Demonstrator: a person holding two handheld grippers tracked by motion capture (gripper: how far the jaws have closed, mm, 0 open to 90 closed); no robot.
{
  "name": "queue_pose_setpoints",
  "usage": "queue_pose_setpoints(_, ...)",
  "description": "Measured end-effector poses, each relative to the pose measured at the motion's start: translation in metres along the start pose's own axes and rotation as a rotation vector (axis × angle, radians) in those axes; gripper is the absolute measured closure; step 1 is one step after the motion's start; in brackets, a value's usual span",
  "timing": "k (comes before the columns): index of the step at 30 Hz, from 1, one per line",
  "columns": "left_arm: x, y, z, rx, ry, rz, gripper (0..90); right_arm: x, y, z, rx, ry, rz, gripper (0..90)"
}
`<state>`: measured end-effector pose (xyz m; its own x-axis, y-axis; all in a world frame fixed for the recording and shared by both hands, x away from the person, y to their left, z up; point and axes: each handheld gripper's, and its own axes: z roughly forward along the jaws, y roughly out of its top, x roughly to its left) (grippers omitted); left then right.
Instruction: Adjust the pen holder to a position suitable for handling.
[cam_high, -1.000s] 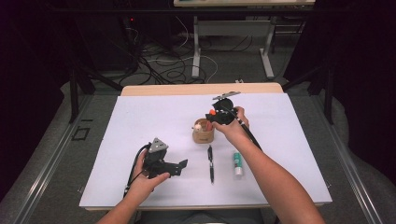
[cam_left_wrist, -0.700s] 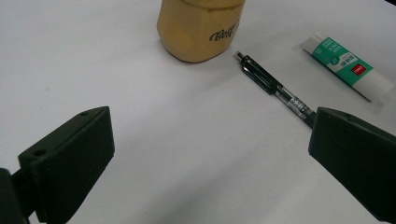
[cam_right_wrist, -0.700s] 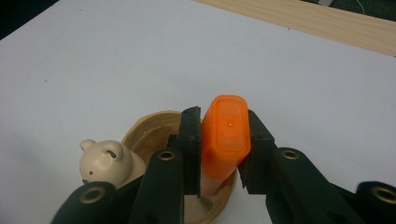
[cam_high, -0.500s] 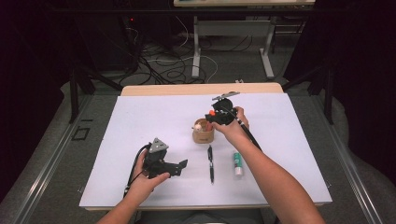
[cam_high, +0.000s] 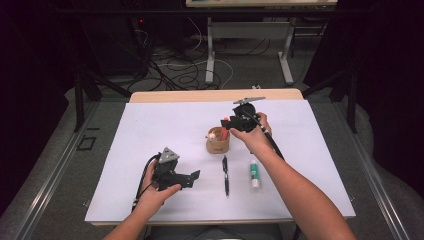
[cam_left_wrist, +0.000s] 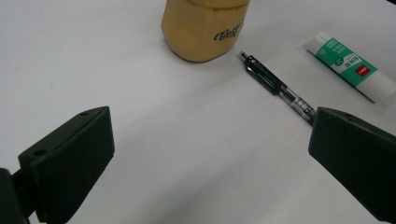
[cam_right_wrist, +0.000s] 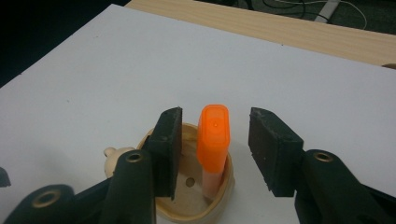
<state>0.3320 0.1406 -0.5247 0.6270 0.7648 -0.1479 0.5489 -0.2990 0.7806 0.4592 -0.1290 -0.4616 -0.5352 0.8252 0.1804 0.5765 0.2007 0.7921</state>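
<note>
A tan wooden cup (cam_high: 218, 145) stands mid-table on the white sheet. An orange marker (cam_right_wrist: 213, 140) stands upright inside the cup (cam_right_wrist: 187, 207), leaning on its rim. My right gripper (cam_right_wrist: 215, 149) hangs over the cup (cam_left_wrist: 203, 28) with its jaws on either side of the marker's cap. Those jaws have just been opening, and a gap shows on both sides, so the pads do not touch the marker. In the high view the right gripper (cam_high: 229, 123) sits just behind the cup. My left gripper (cam_high: 192, 177) rests near the front edge, wide open (cam_left_wrist: 210, 121) and empty.
A black pen (cam_high: 225, 171) lies in front of the cup, pointing at it. A white and green glue stick (cam_high: 255, 172) lies to the pen's right. The pen (cam_left_wrist: 275, 86) and glue stick (cam_left_wrist: 350, 65) lie beyond the left gripper's right jaw. The white sheet (cam_high: 150, 125) covers a wooden table.
Both hands keep their places in the high view; the right gripper stays over the cup. The jaw movement is too small to make out there.
</note>
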Motion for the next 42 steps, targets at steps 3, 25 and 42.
queue_pose_setpoints(3,0.000,0.000,0.000,-0.006,0.002,-0.009,0.3,-0.001,0.000,-0.004,0.001,0.015,0.010,48.1)
queue_pose_setpoints(25,0.001,0.000,-0.001,-0.013,0.011,-0.032,0.4,-0.017,-0.012,-0.045,0.008,0.053,0.050,35.6)
queue_pose_setpoints(42,0.002,0.000,-0.001,-0.010,0.019,-0.042,0.7,-0.026,-0.042,-0.075,0.116,0.045,0.175,34.5)
